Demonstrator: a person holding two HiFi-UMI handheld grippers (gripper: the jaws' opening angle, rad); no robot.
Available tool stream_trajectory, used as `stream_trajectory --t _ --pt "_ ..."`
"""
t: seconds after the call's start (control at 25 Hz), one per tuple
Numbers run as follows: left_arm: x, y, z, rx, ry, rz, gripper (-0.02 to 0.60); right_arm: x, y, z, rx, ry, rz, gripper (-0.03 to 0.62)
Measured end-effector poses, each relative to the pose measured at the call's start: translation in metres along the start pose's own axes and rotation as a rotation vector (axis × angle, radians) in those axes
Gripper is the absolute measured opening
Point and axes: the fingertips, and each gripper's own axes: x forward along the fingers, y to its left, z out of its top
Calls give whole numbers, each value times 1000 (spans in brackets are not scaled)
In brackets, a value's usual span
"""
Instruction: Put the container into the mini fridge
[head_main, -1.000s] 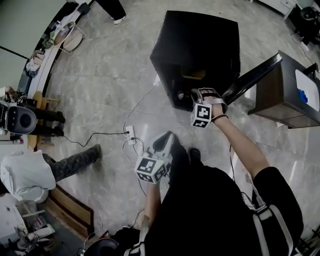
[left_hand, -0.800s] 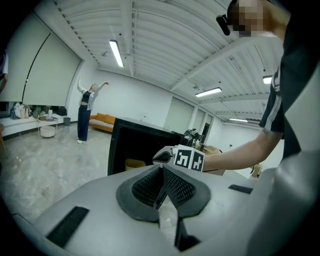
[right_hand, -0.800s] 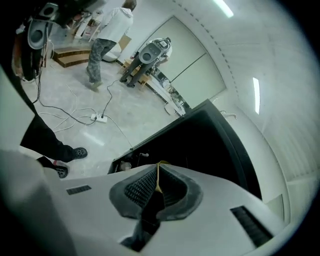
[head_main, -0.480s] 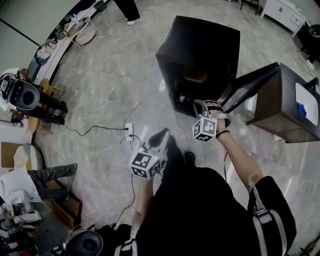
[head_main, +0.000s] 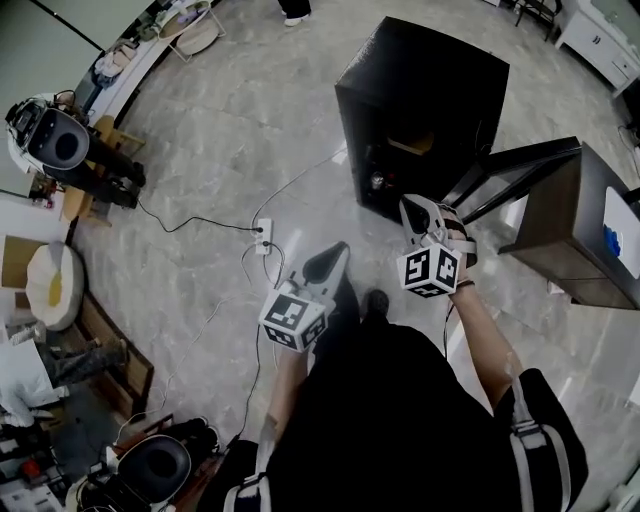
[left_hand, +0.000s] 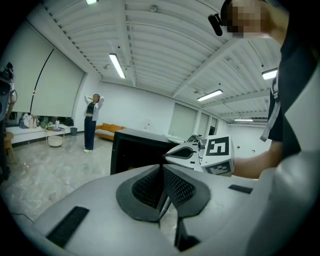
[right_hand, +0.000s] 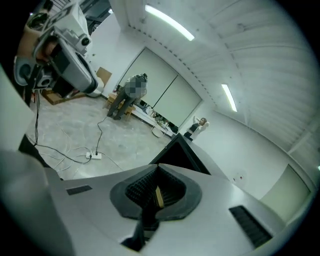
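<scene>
Right tool (head_main: 410, 206): jaws together, empty, near the open mini fridge (head_main: 430, 70) (we judge the container already inside).
Left tool (head_main: 336, 252): together, parked left, clear.

Bright, even light from ceiling strips (left_hand: 116, 65); soft glare on the pale floor (head_main: 230, 150); strong fisheye bending, dark corners.
</scene>
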Motion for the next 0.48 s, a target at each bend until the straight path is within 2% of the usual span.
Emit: stream_trajectory --t 0.12,0.28,0.4,0.48 --pt "-6 0 5 8 -7 11 43 -16 -7 14 101 -47 -10 20" --pt "-10 1 6 8 -11 18 43 -42 -12 34 281 -130 31 18" --pt "-8 0 5 12 -12 13 43 -56 -4 45 363 -199 104 18" --pt "-5 -2 5 18 -13 6 43 -62 4 50 475 -250 188 18"
